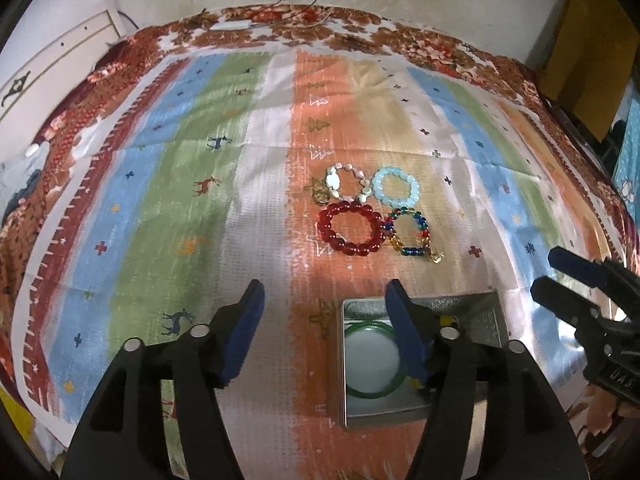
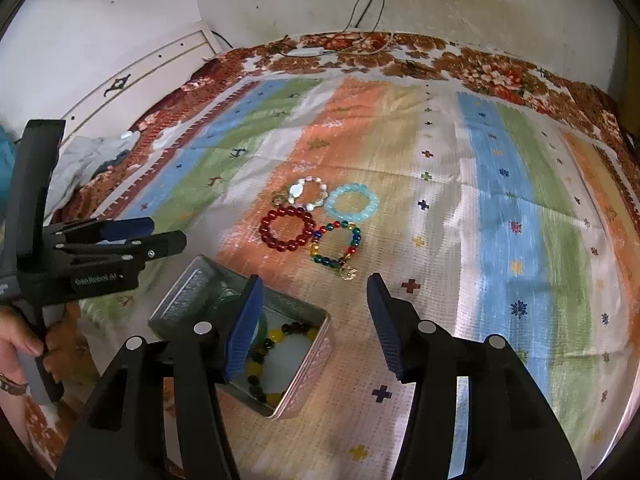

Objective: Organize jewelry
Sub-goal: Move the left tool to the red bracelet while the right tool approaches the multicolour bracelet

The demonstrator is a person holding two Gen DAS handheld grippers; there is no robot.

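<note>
Four bead bracelets lie together on the striped cloth: a red one [image 1: 352, 250] [image 2: 266, 226], a pale blue one [image 1: 378, 190] [image 2: 330, 206], a shell one [image 1: 333, 180] [image 2: 296, 191] and a multicoloured one with a gold charm [image 1: 412, 251] [image 2: 328, 261]. Nearer me stands an open metal tin [image 1: 343, 360] [image 2: 308, 372]. It holds a green bangle [image 1: 360, 390] [image 2: 262, 326] and a yellow-and-black bead bracelet [image 2: 276, 336]. My left gripper [image 1: 325, 288] [image 2: 166, 231] is open and empty, over the tin's left side. My right gripper [image 2: 315, 280] [image 1: 547, 270] is open and empty, over the tin's right side.
The striped cloth [image 2: 500, 220] covers a bed with a floral spread [image 2: 480, 68]; a wall and cables are behind. A hand [image 2: 16, 340] grips the left gripper's handle. A white headboard [image 1: 52, 64] is at the far left.
</note>
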